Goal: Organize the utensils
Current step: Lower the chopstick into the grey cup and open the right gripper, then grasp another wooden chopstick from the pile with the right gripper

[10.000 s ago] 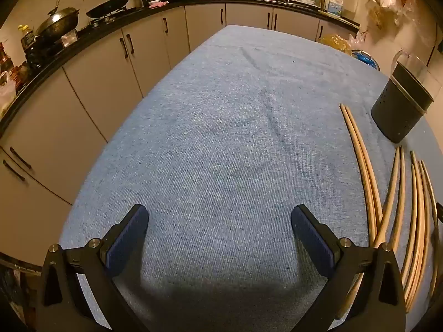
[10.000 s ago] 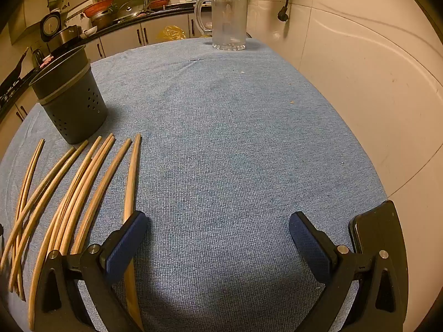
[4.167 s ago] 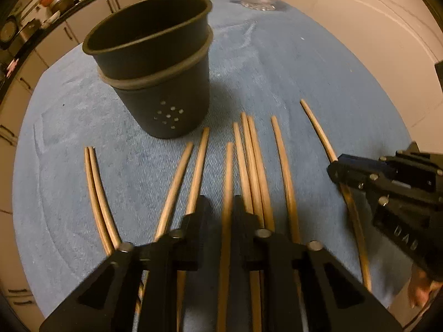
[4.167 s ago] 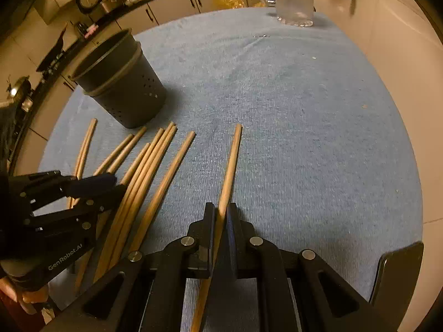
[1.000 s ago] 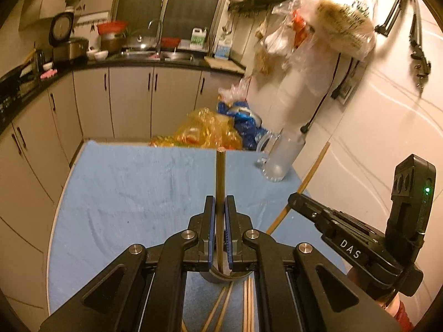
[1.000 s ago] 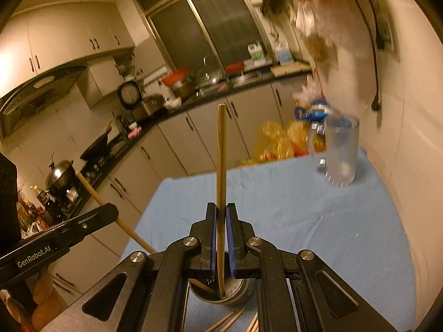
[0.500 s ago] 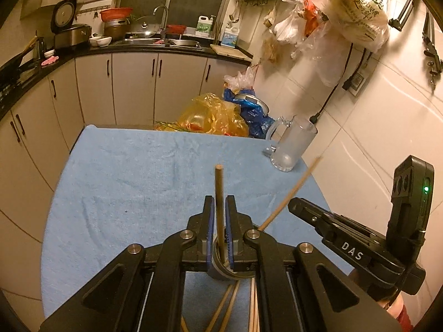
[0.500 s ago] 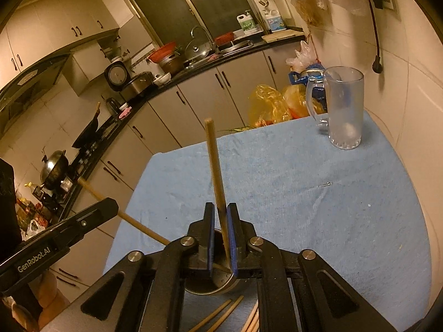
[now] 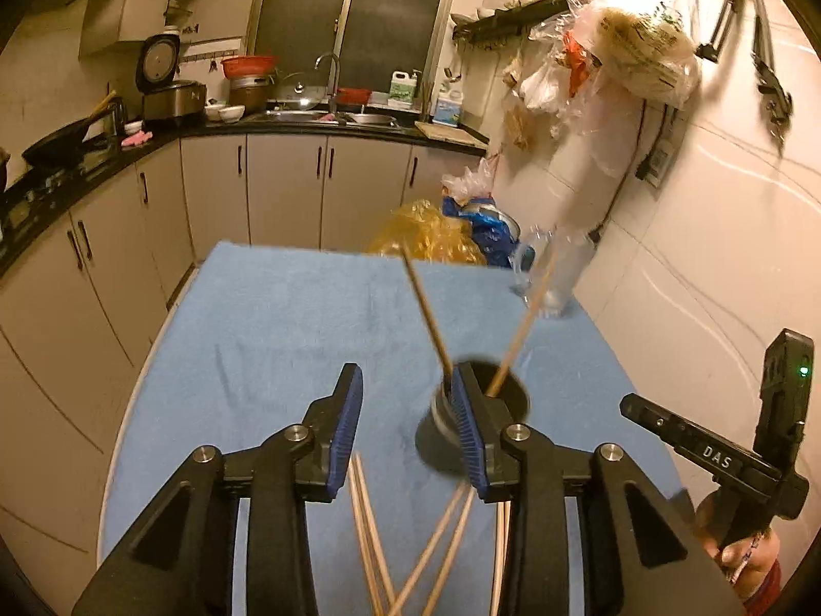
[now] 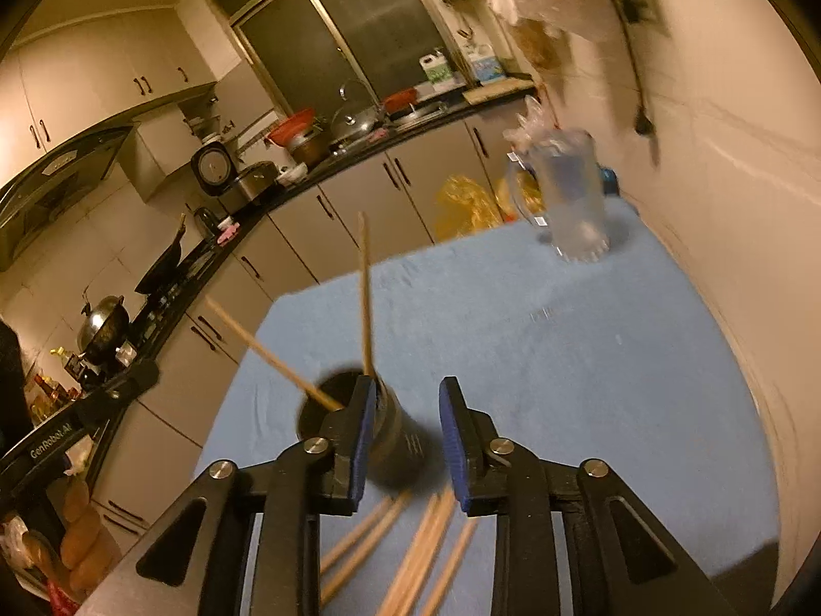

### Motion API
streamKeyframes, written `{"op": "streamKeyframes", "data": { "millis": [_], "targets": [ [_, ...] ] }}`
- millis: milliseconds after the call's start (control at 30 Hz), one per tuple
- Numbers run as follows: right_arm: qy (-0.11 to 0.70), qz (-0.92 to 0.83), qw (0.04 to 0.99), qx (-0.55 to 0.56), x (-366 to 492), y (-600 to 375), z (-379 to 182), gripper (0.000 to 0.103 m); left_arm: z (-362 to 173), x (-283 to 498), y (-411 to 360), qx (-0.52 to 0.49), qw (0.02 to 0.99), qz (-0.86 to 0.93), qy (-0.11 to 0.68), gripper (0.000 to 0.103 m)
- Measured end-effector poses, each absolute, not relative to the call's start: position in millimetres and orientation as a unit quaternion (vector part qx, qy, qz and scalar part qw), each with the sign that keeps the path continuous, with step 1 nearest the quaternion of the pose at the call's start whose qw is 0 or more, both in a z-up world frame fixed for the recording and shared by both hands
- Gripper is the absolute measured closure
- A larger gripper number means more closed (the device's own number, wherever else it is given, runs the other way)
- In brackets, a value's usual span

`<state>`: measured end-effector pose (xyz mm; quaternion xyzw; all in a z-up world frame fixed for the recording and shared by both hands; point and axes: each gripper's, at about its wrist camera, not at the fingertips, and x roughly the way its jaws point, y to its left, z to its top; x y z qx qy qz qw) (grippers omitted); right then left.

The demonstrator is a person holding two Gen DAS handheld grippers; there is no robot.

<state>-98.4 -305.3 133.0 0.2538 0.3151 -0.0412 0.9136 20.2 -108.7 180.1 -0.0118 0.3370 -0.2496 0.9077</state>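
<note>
Both grippers point down at a slant over the blue cloth (image 9: 287,318), side by side above the dark holder (image 10: 395,441). The left gripper (image 9: 408,434) has its jaws opening with nothing between the blue pads; the right gripper (image 10: 405,441) is opening too, its pads clear of any stick, and in the left view it shows at the right edge, held in a hand (image 9: 744,559). Two chopsticks (image 9: 428,315) stand leaning apart in the holder, while the loose chopsticks (image 10: 410,544) lie on the cloth just below it, blurred.
</note>
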Motion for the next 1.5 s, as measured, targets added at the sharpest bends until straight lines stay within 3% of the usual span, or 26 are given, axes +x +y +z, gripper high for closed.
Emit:
{"op": "streamKeyframes", "data": {
  "millis": [400,833,1067,1500],
  "targets": [
    [0.411,-0.051,0.866,0.281,-155,-281,35,0.074,60,-57,-91,0.035,0.863,-0.254,0.435,0.068],
    [0.458,-0.050,0.856,0.232,-111,-255,20,0.074,51,-54,-89,0.055,0.860,-0.253,0.440,0.068],
    [0.483,-0.072,0.859,0.154,-101,-249,23,0.094,50,-34,-96,0.072,0.841,-0.268,0.465,0.068],
    [0.485,-0.090,0.849,0.191,-140,-308,24,0.094,28,7,-159,0.159,0.788,-0.299,0.514,0.068]
  ]
}}
